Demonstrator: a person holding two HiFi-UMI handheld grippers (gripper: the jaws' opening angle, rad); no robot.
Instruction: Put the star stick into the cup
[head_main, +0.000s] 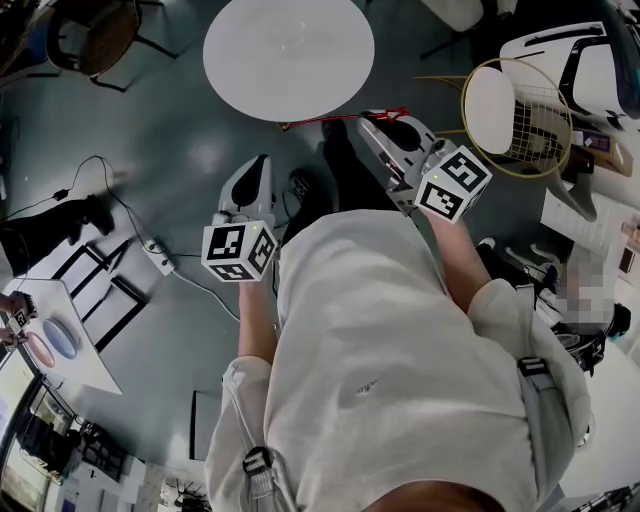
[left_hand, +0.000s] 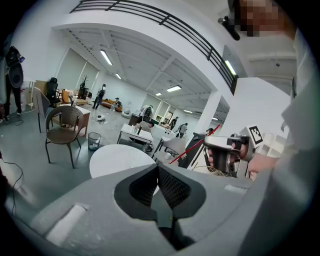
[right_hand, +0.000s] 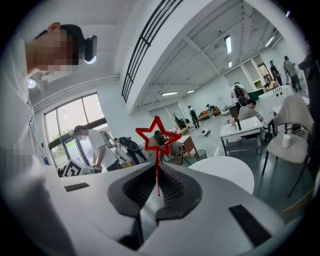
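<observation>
Red star stick (right_hand: 158, 159) is pinched by its thin tail in the right gripper (right_hand: 158, 169), midair; left gripper (left_hand: 158, 167) is clenched empty; no cup is seen; twisting out is risked.

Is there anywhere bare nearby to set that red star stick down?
The round white table ahead shows a bare top, bordered by grey floor. The right side is crowded: a racket and white gear. A power strip clutters the floor on the left.
</observation>
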